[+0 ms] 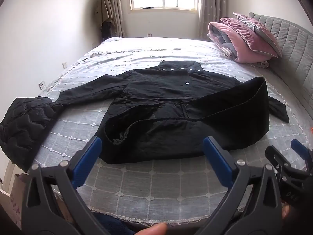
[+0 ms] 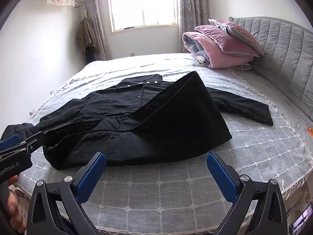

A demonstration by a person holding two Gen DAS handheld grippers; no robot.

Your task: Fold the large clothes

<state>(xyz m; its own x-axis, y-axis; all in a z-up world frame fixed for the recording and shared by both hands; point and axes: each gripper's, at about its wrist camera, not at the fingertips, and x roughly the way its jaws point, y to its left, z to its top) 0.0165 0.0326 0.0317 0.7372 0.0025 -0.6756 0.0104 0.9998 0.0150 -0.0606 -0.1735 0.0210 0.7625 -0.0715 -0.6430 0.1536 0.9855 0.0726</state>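
Observation:
A large black coat (image 1: 166, 105) (image 2: 137, 121) lies spread on the bed (image 1: 156, 186), collar with silver snaps toward the window. Its right front panel (image 2: 187, 113) is flipped up and over the body. One sleeve reaches left to a bunched quilted cuff (image 1: 25, 125); the other sleeve (image 2: 244, 105) lies flat to the right. My left gripper (image 1: 152, 146) stands open just short of the coat's near hem, nothing between its blue pads. My right gripper (image 2: 156, 162) is open too, hovering in front of the hem. Each gripper shows at the edge of the other's view.
A pink and grey folded duvet with cushions (image 1: 244, 39) (image 2: 221, 45) is stacked against the grey padded headboard (image 2: 283, 49). A jacket hangs in the far corner (image 1: 104, 9). A small orange object (image 2: 310, 131) lies at the bed's right edge. Lattice-patterned bedspread lies under the grippers.

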